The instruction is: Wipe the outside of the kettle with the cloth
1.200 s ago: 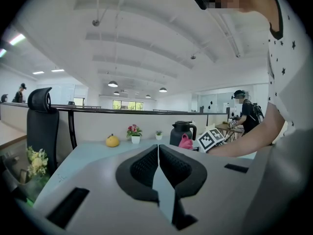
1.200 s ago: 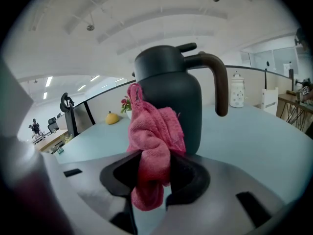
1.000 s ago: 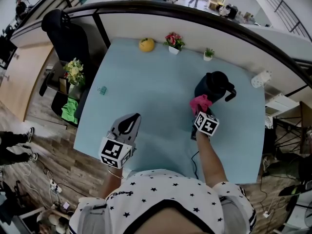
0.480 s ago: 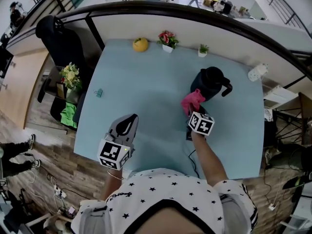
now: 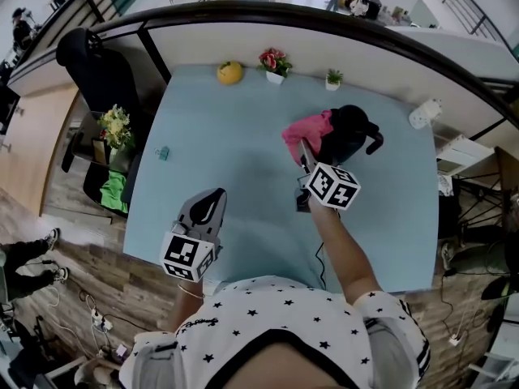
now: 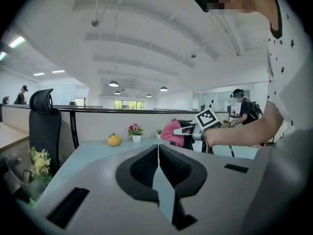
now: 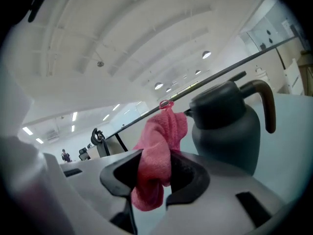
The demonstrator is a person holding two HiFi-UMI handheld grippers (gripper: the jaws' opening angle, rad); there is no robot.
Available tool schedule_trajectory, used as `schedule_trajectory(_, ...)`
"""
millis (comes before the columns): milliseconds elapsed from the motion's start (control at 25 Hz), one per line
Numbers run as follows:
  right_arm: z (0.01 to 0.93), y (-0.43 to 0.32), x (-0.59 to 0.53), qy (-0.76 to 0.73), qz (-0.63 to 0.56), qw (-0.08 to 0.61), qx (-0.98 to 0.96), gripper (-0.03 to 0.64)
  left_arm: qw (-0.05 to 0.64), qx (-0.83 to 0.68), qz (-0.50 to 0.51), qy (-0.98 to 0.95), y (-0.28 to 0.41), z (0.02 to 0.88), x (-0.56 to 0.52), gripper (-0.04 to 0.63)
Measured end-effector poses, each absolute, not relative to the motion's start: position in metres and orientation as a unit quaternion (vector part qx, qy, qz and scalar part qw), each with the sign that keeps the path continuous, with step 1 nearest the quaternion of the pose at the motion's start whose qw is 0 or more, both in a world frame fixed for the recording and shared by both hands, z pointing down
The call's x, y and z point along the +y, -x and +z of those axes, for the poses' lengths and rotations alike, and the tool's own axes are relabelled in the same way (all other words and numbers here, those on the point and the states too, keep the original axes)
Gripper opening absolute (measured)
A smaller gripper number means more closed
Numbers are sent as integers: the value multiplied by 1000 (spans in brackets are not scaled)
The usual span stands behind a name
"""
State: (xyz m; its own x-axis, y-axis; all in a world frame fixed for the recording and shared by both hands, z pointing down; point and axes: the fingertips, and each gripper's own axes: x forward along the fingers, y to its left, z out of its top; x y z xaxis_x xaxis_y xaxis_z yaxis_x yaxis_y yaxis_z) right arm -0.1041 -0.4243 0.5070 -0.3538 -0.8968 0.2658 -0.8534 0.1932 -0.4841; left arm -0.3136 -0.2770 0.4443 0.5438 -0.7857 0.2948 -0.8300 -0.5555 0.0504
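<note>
Since the earlier frames, the right gripper (image 5: 303, 154) has carried the pink cloth (image 5: 305, 130) away from the person, from the kettle's near side to its left side. The black kettle (image 5: 350, 128) stands upright toward the far right corner of the pale blue desk (image 5: 227, 136), handle pointing right.

The step in hand looks like wiping the kettle's left flank. To do it well, the bunched cloth should be pressed flat against the body and drawn around the curve. The push should stay light, since nothing steadies the kettle and it could slide or tip.

The right gripper's jaws are clamped on the cloth's middle, with folds hanging below and a loop sticking up. The cloth sits right beside the kettle; actual contact cannot be confirmed.

The left gripper (image 5: 212, 199) hovers near the desk's near left edge, well apart from the kettle, jaws pressed together with nothing between them.
</note>
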Motion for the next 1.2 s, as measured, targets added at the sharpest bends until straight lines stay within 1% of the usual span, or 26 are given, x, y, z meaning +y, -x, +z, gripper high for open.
schedule_trajectory(200, 495, 84, -443, 579, -314, 109, 744, 135, 96, -468, 120, -870, 317, 447, -276, 31)
schedule_trajectory(400, 514, 64, -442, 599, -354, 133, 706, 135, 99, -471, 122, -868, 318, 448, -276, 31)
schedule_trajectory(640, 543, 61, -438, 606, -384, 132, 684, 135, 100, -467, 124, -870, 314, 450, -278, 31)
schedule_trajectory(1200, 603, 55, -429, 621, -419, 80, 657, 135, 109, -469, 137, -866, 316, 457, -283, 31)
